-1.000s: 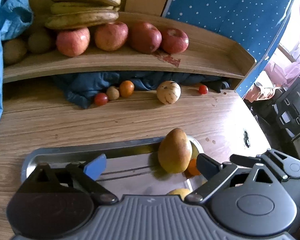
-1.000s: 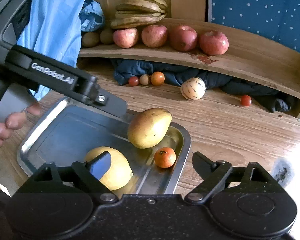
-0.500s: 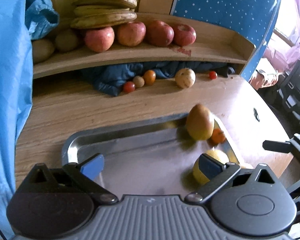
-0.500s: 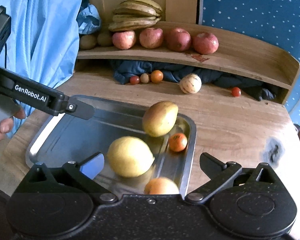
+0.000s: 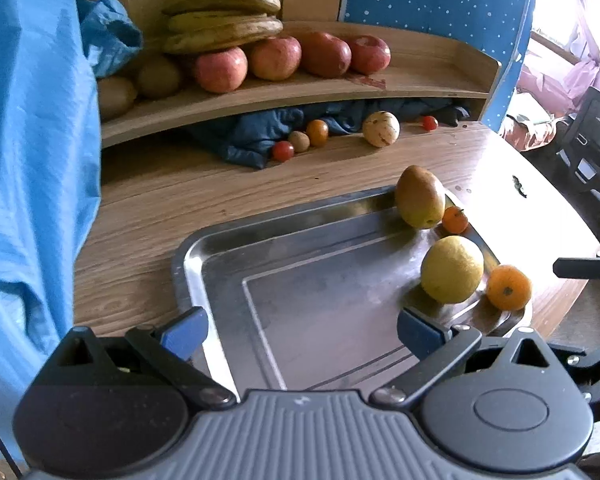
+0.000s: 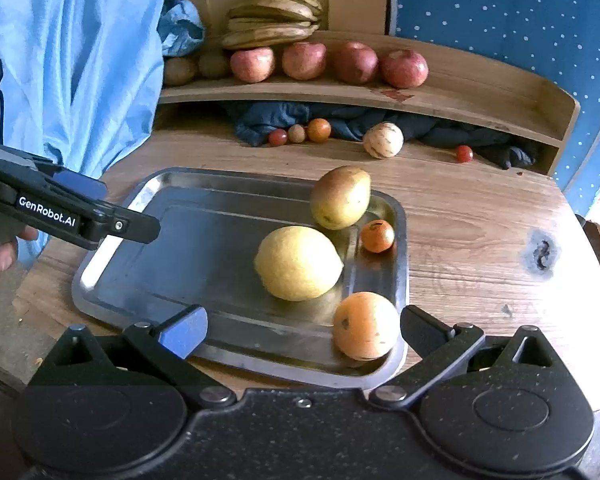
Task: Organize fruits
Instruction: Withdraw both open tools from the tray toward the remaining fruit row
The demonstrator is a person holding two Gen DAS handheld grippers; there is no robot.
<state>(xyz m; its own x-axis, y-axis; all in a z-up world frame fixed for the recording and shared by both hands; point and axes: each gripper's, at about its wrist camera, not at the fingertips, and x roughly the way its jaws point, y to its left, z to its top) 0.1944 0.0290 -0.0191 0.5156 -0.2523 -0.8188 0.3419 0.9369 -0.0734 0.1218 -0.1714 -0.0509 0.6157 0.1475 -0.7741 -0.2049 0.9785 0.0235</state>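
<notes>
A steel tray (image 6: pixel 148 240) (image 5: pixel 228 264) lies on the wooden table. In it sit a mango (image 6: pixel 340 197) (image 5: pixel 419 196), a yellow lemon (image 6: pixel 298 263) (image 5: pixel 452 269), a small tangerine (image 6: pixel 377 235) (image 5: pixel 455 220) and an orange (image 6: pixel 365 326) (image 5: pixel 509 287). My left gripper (image 5: pixel 298 330) is open and empty over the tray's near edge; it also shows in the right wrist view (image 6: pixel 112 224). My right gripper (image 6: pixel 300 326) is open and empty at the tray's near side, close to the orange.
A wooden shelf (image 6: pixel 480 100) at the back holds bananas (image 6: pixel 274 22), several apples (image 6: pixel 354 62) and kiwis (image 6: pixel 179 70). Below it lie a dark blue cloth (image 6: pixel 276 118), cherry tomatoes (image 6: pixel 463 153), small fruits (image 6: pixel 318 130) and a pale striped melon (image 6: pixel 383 140). A blue curtain (image 6: pixel 80 60) hangs left.
Both grippers have pulled back from the tray, so more of it shows. The lemon and orange now appear fully in both views. Neither gripper took hold of anything.
</notes>
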